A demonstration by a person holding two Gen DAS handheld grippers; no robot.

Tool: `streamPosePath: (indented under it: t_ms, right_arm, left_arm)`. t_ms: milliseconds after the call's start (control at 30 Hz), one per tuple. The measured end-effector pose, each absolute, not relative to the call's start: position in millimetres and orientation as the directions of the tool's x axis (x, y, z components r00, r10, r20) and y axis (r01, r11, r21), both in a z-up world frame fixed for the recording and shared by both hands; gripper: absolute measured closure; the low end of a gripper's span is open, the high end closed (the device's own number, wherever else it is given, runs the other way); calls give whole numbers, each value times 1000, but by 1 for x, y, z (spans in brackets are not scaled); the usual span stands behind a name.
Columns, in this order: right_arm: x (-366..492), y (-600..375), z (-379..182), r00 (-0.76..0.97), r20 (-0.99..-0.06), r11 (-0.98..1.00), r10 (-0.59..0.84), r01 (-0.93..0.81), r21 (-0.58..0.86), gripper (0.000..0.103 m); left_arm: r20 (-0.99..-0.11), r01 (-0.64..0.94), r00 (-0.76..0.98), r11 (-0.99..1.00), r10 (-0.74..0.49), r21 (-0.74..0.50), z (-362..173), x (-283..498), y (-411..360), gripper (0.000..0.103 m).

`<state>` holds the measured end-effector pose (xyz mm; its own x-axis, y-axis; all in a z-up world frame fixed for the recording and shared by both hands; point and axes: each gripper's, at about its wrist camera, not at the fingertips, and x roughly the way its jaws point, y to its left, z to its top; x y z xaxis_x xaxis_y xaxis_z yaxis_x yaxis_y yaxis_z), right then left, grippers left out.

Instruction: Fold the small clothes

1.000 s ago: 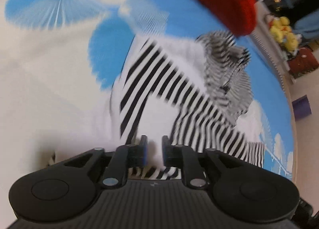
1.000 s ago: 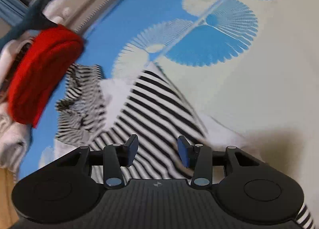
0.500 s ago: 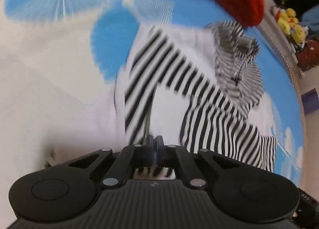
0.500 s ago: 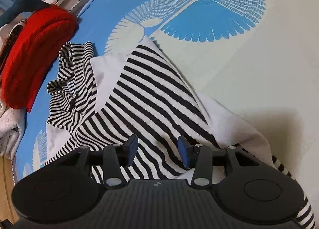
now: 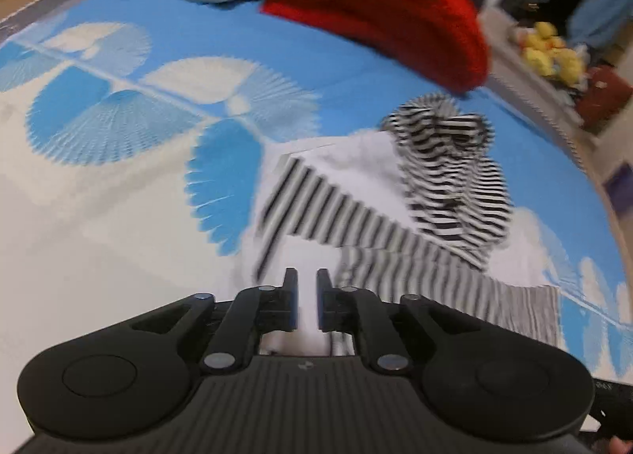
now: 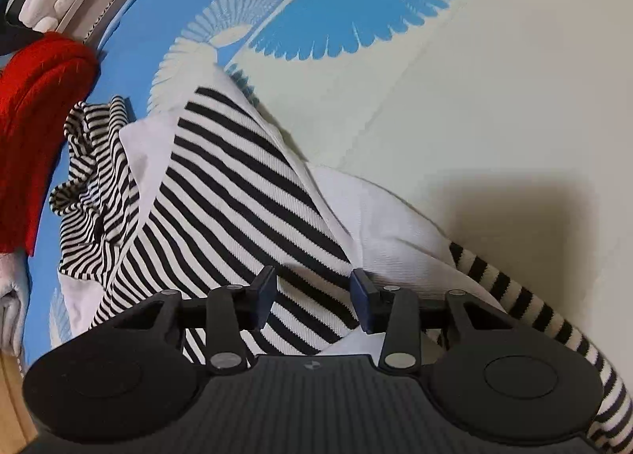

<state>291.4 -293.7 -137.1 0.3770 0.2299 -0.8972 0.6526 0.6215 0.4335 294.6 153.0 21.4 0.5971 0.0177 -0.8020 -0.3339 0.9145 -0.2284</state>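
Black-and-white striped top (image 6: pixel 237 192) with plain white panels lies partly folded on the blue-and-white patterned bedspread (image 6: pixel 494 78). Wide-striped flap laid diagonally over the white body. Fine-striped part bunched at 10 o'clock; one striped sleeve trails off toward 4 o'clock.

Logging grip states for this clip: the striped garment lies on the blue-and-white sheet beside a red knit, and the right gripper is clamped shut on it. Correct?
Not quite. The right gripper is open, jaws wide apart over the striped garment, as the right wrist view shows. The rest holds: it lies on the blue-and-white sheet beside the red knit.
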Motion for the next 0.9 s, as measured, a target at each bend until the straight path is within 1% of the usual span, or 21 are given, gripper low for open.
streamPosePath:
  t_ms: [67, 133, 167, 200, 267, 300, 400, 467, 500, 533, 600, 667, 800, 900]
  right_arm:
    - [293, -289, -129, 398, -896, 656, 198, 626, 423, 59]
    - [297, -287, -129, 408, -887, 677, 216, 592, 437, 58]
    - [299, -287, -131, 398, -888, 680, 232, 587, 440, 57]
    - [300, -287, -135, 380, -892, 683, 244, 586, 437, 56]
    - [300, -288, -138, 358, -900, 688, 247, 589, 423, 56]
    - [301, -288, -135, 365, -900, 694, 240, 584, 422, 56]
    - [307, -283, -116, 434, -879, 762, 197, 496, 416, 55]
    - [311, -280, -108, 465, -865, 806, 189, 429, 407, 49]
    - [313, -279, -110, 459, -865, 813, 204, 413, 411, 43]
    - [314, -282, -117, 434, -868, 798, 243, 419, 433, 40]
    - [312, -289, -136, 365, -880, 739, 305, 492, 460, 41]
    - [309, -295, -143, 343, -884, 705, 318, 538, 462, 44]
    - [314, -292, -114, 420, -873, 770, 249, 461, 442, 44]
    - [314, -290, -91, 496, -847, 823, 191, 389, 413, 44]
  left_arm:
    - [-842, -336, 536, 901, -55, -273, 5, 301, 154, 79]
    - [-904, -398, 414, 872, -105, -284, -26, 304, 158, 79]
    - [-926, -428, 361, 863, -108, -268, -38, 304, 161, 80]
    - [-931, -451, 349, 852, -108, -267, -44, 302, 164, 83]
    - [-925, -451, 369, 853, -90, -264, -37, 302, 164, 82]
    - [-917, -434, 391, 864, -74, -255, -29, 303, 161, 80]
    - [-870, -368, 491, 897, -34, -243, -7, 303, 152, 74]
    - [-873, -364, 487, 905, -16, -220, -9, 304, 150, 69]
    - [-888, -380, 460, 900, -16, -214, -15, 305, 152, 68]
    - [-909, -414, 416, 883, -33, -221, -25, 305, 156, 68]
    - [-930, -485, 362, 840, -58, -241, -40, 304, 167, 68]
    - [-926, -487, 378, 845, -22, -219, -32, 302, 169, 68]
    - [-860, -425, 507, 885, 57, -192, -2, 302, 161, 68]
    - [-816, -393, 571, 902, 88, -178, 10, 300, 153, 68]
